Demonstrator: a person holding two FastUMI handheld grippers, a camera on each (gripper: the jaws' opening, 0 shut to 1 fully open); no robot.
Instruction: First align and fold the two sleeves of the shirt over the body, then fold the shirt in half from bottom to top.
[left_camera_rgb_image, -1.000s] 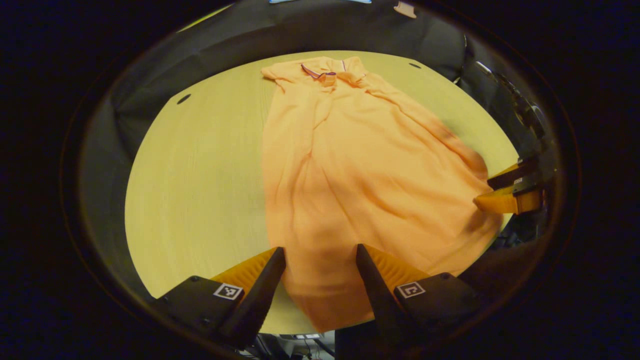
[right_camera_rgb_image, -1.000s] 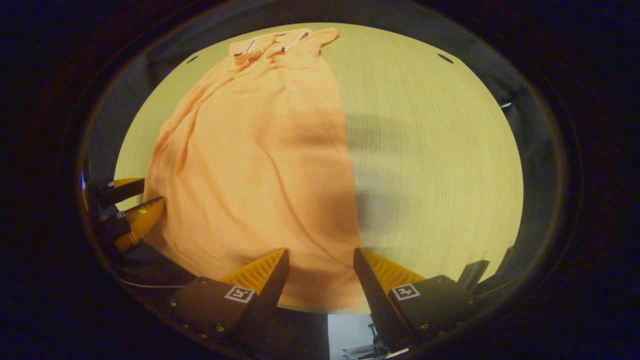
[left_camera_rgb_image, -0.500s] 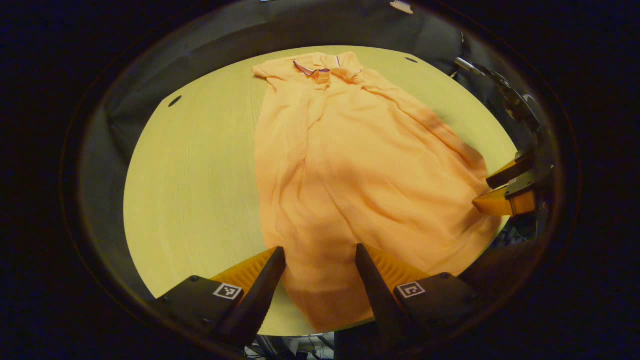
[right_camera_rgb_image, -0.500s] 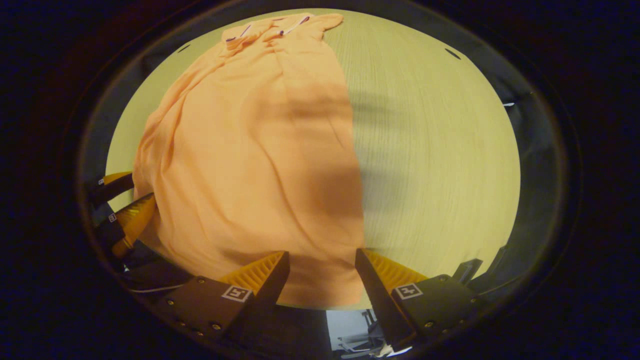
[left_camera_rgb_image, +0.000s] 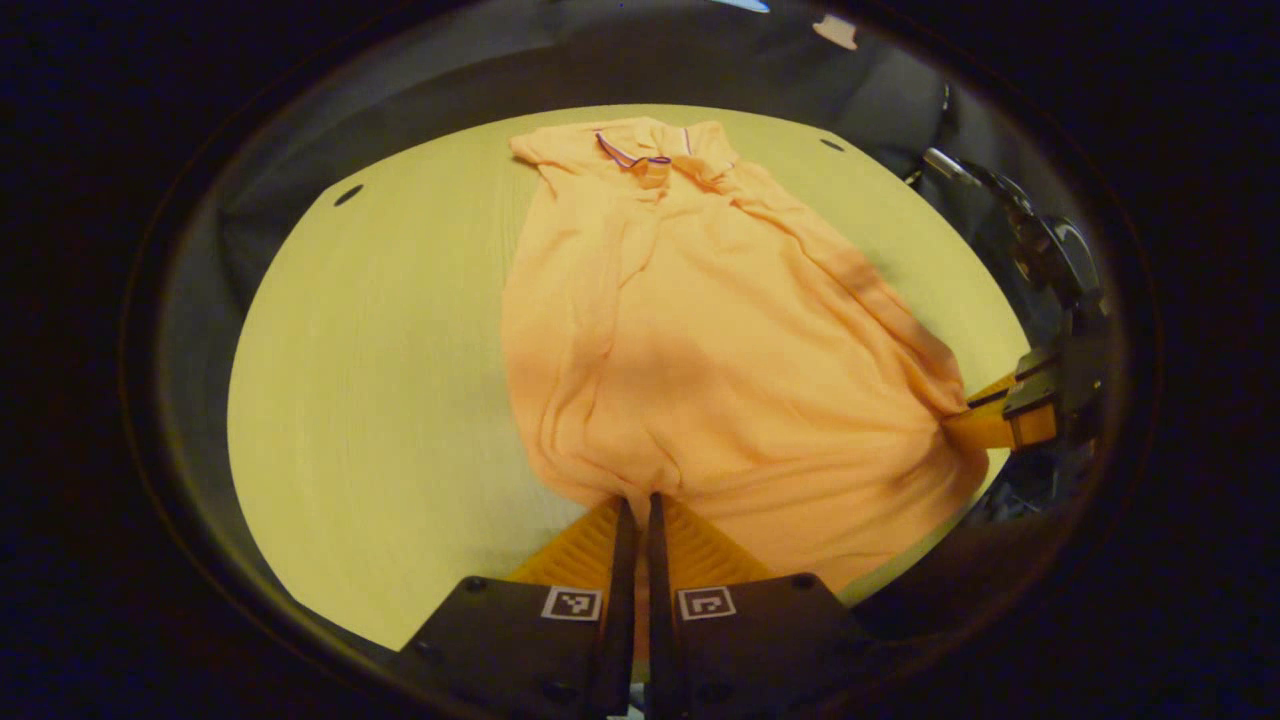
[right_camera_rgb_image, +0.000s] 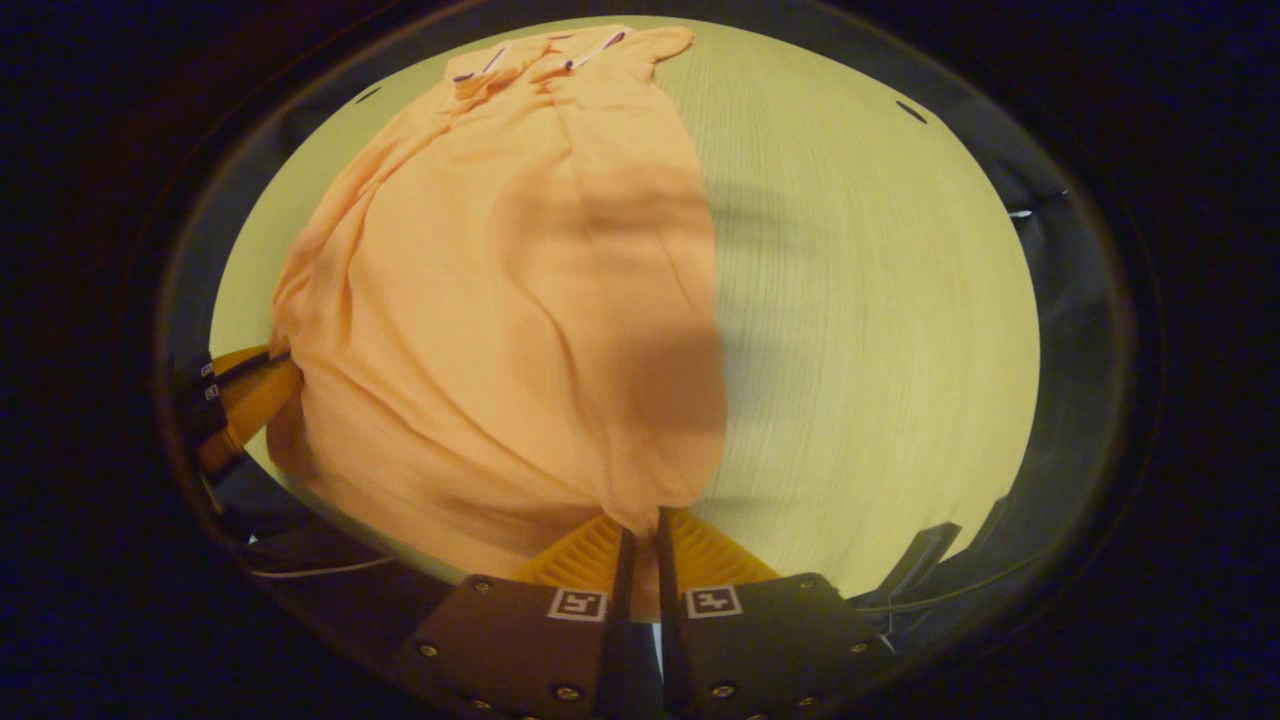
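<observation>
An orange shirt (left_camera_rgb_image: 700, 330) lies lengthwise on the pale wooden table (left_camera_rgb_image: 370, 400), collar at the far end, sleeves folded in over the body. My left gripper (left_camera_rgb_image: 637, 505) is shut on the shirt's near hem, and the cloth bunches up at its tips. In the right gripper view the same shirt (right_camera_rgb_image: 500, 300) fills the left half of the table (right_camera_rgb_image: 870, 330), and my right gripper (right_camera_rgb_image: 638, 535) is shut on the hem's other corner. Each view shows the other gripper at the side: the right gripper (left_camera_rgb_image: 985, 420) and the left gripper (right_camera_rgb_image: 250, 385), both pinching the hem.
The collar (left_camera_rgb_image: 640, 155) with a thin dark trim lies at the table's far edge. Dark booth cloth surrounds the table. Small dark marks (left_camera_rgb_image: 348, 194) dot the table's far corners. Bare wood lies left of the shirt in the left gripper view.
Both grippers were open astride the hem and have now closed on it. The cloth at the hem has gathered into folds between the fingers.
</observation>
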